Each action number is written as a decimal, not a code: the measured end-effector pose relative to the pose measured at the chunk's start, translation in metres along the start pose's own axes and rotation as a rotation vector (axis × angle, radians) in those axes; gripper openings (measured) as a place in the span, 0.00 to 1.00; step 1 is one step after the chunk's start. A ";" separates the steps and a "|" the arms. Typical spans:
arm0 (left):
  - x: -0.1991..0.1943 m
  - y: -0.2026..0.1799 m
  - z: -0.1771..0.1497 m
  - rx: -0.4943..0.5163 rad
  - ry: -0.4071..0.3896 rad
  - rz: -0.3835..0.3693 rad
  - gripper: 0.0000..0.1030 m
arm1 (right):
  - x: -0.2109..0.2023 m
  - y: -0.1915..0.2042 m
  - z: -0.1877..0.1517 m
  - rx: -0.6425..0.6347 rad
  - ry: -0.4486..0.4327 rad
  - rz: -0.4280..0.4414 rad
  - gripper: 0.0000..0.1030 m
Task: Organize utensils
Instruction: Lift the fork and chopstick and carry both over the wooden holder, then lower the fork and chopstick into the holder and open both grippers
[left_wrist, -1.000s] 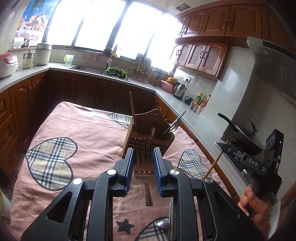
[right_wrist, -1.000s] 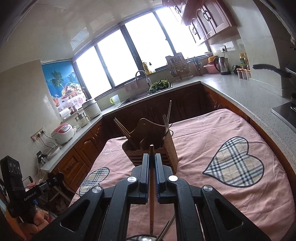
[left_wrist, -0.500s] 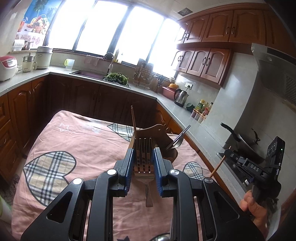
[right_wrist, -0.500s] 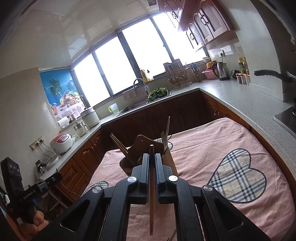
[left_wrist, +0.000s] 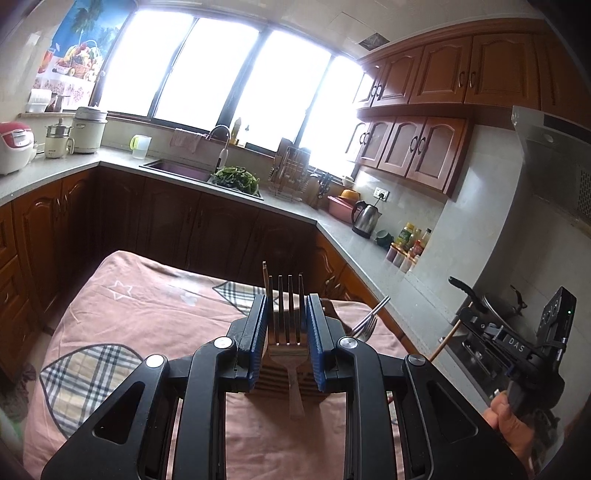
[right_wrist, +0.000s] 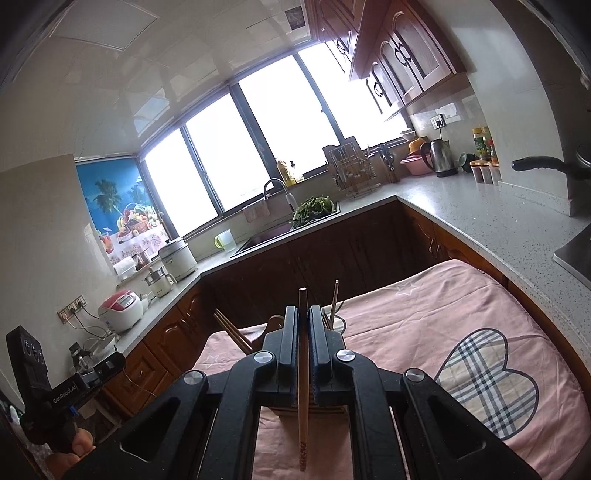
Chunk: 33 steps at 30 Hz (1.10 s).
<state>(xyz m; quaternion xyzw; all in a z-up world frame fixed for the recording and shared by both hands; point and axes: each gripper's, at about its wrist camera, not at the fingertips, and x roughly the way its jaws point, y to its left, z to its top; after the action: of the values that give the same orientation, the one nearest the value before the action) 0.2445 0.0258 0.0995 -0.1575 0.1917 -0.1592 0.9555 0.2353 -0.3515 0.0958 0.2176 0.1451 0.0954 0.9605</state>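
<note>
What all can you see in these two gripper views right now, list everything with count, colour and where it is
fork: one, silver, clamped in the left gripper, tines up
chopstick: one, wooden, clamped in the right gripper
utensil holder: one, brown wood, on the table behind the grippers, holding chopsticks and a fork
tablecloth: one, pink with plaid hearts, over the table
kettle: one, steel, right counter
rice cooker: one, red and white, left counter
sink: one, under the window
greens: one green pile, beside the sink
cup: one, pale green, left of the sink
left gripper: black, blue pads, shut on the fork
right gripper: black, shut on the chopstick
</note>
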 end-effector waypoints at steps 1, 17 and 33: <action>0.003 -0.002 0.005 0.004 -0.013 0.000 0.19 | 0.003 0.001 0.004 -0.001 -0.011 -0.001 0.05; 0.094 -0.002 0.016 0.015 -0.041 0.072 0.19 | 0.058 0.009 0.027 -0.056 -0.162 -0.044 0.05; 0.159 -0.001 -0.040 0.050 0.123 0.082 0.19 | 0.106 -0.023 -0.032 -0.001 -0.008 -0.067 0.05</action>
<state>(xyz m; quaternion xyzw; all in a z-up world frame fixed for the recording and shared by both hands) 0.3663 -0.0431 0.0144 -0.1157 0.2524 -0.1339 0.9513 0.3275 -0.3331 0.0328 0.2125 0.1486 0.0625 0.9638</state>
